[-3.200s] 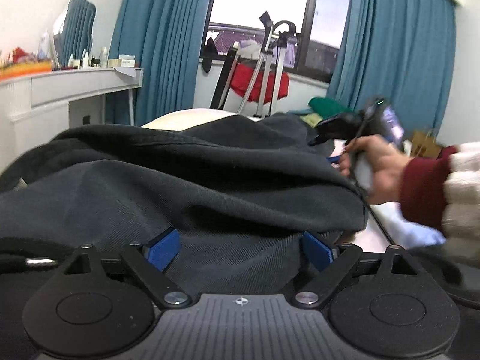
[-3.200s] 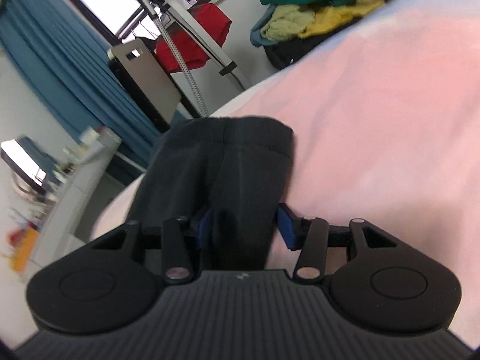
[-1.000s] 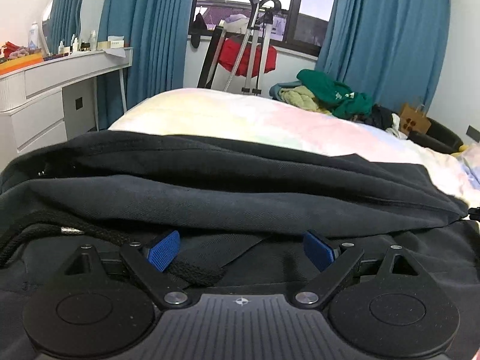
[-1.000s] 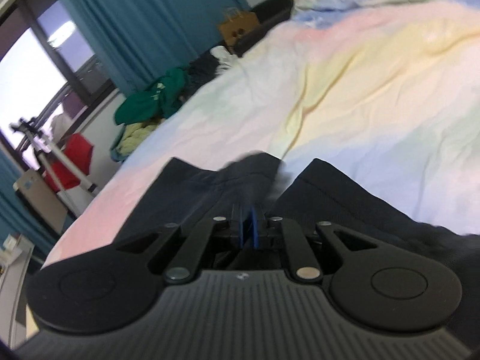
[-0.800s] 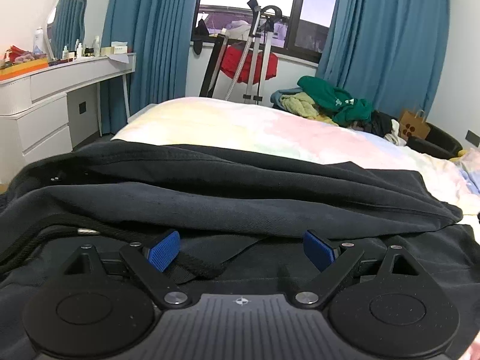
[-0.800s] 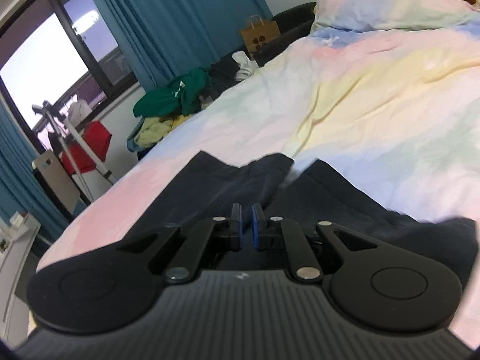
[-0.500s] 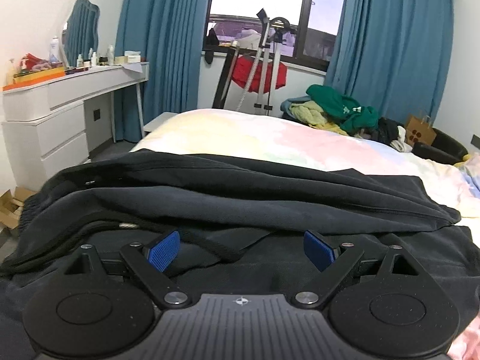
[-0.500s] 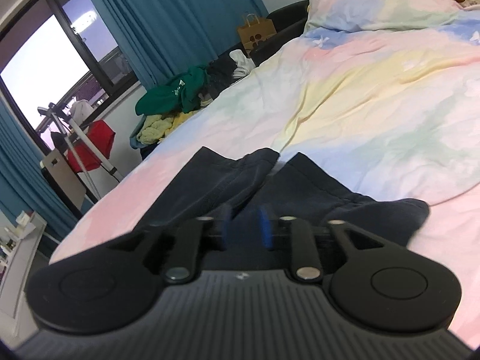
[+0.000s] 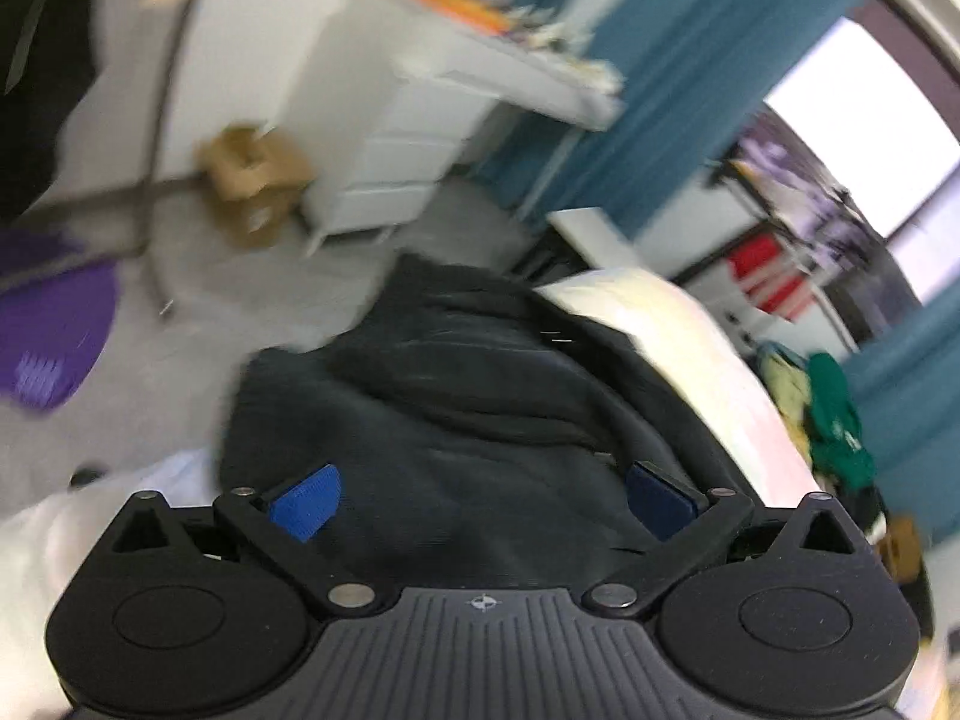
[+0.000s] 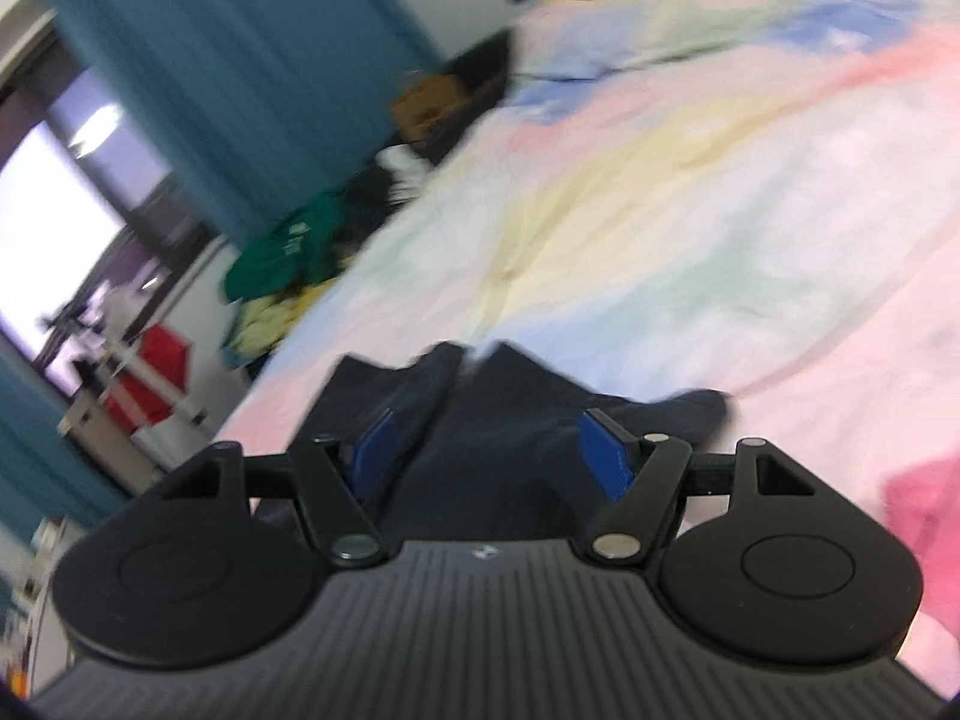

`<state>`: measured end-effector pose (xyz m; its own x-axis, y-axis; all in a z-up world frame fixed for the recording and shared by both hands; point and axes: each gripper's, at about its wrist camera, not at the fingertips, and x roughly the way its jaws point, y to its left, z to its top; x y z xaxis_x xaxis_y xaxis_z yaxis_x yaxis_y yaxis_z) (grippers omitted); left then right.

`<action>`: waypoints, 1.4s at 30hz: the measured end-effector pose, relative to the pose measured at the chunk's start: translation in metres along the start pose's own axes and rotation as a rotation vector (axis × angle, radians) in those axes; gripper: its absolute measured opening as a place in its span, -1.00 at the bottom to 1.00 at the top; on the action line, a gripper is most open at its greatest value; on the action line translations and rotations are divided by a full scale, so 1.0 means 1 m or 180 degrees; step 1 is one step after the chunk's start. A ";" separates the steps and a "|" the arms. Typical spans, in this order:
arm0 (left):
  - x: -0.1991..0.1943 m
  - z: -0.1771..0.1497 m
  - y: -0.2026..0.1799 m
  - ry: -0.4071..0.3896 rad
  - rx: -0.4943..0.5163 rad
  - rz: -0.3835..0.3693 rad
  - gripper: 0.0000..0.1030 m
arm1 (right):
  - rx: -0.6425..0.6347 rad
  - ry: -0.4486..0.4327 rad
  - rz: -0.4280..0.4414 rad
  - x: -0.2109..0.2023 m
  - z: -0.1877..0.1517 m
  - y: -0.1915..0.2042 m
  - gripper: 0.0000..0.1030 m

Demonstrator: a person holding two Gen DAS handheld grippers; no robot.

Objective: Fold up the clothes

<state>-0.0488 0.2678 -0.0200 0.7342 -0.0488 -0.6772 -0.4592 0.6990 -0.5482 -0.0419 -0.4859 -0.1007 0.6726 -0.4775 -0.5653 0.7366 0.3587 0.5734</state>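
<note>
Both my hand-held grippers, left point(image 9: 480, 501) and right point(image 10: 489, 450), gape empty over the dark garment point(image 9: 456, 408) on the bed point(image 10: 690, 228), which runs long toward 12 o'clock from each, neither clearly nearer.
</note>
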 end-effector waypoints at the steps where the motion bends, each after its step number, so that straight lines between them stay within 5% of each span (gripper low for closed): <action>1: 0.003 0.004 0.010 0.0114 -0.0127 0.0007 1.00 | 0.0064 -0.0015 -0.0041 -0.002 0.002 -0.005 0.40; 8: 0.047 0.014 0.042 0.0624 -0.0756 0.0058 1.00 | 0.0357 0.0060 -0.0299 0.005 0.004 -0.030 0.40; 15: 0.063 0.001 0.041 0.0546 -0.0573 0.0101 1.00 | 0.0574 0.0409 -0.0245 0.028 -0.007 -0.042 0.39; 23: 0.070 -0.016 0.058 0.0620 -0.1089 -0.0232 0.89 | 0.0642 0.0676 -0.0172 0.054 -0.019 -0.035 0.38; 30: 0.096 -0.012 0.066 0.0653 -0.1277 -0.0158 0.82 | 0.0286 0.0405 -0.0225 0.063 -0.008 -0.018 0.25; 32: 0.098 -0.011 0.065 0.0577 -0.1260 -0.0089 0.63 | 0.0185 0.0328 -0.0245 0.066 -0.005 -0.014 0.08; 34: 0.097 -0.012 0.066 0.0525 -0.1307 -0.0017 0.35 | 0.0118 0.0340 -0.0291 0.072 -0.004 -0.013 -0.49; 36: 0.094 -0.012 0.066 0.0445 -0.1308 0.0017 0.02 | 0.0070 0.0278 -0.0280 0.070 -0.003 -0.013 -0.81; 39: 0.080 -0.011 0.054 0.0182 -0.1043 -0.0041 -0.47 | -0.0006 0.0077 -0.0209 0.061 -0.001 -0.010 -0.85; 42: 0.066 -0.009 0.042 -0.0080 -0.0777 -0.0098 -0.61 | -0.0214 -0.0155 -0.0079 0.047 -0.001 0.003 -0.86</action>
<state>-0.0240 0.2871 -0.0922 0.7606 -0.0476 -0.6475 -0.5413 0.5042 -0.6729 -0.0077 -0.5066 -0.1257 0.6511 -0.5248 -0.5483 0.7571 0.3985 0.5176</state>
